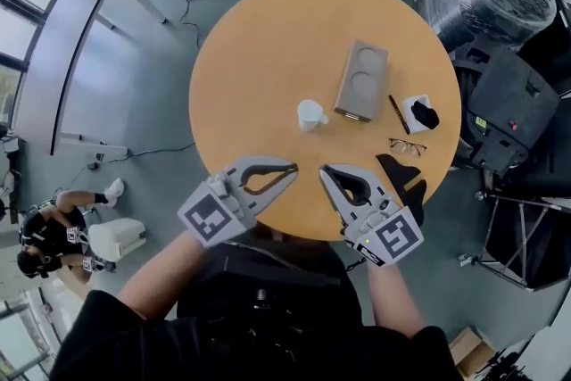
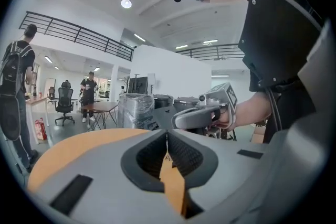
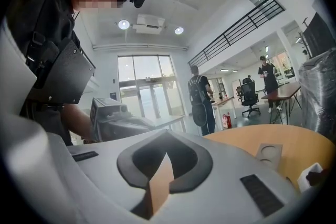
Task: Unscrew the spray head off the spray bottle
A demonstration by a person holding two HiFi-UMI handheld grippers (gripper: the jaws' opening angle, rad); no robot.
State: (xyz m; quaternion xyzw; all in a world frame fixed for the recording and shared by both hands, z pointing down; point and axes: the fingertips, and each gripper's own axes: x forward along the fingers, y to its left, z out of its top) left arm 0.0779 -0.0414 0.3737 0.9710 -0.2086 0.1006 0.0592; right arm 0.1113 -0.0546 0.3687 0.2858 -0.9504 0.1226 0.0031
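L tool (image 1: 293, 167) hovers at the near edge of the bench (image 1: 250, 58), jaws pressed together, nothing in them: looks like a ready pose, task not begun. Mid-bench, well ahead of both tips, a small white thing, prob. the spray bottle (image 1: 311, 114), untouched. R tool (image 1: 325, 170) mirrors the L, also closed tight & empty. Grey tray (image 1: 361, 80) and glasses (image 1: 407, 145) sit further right, out of the reach line
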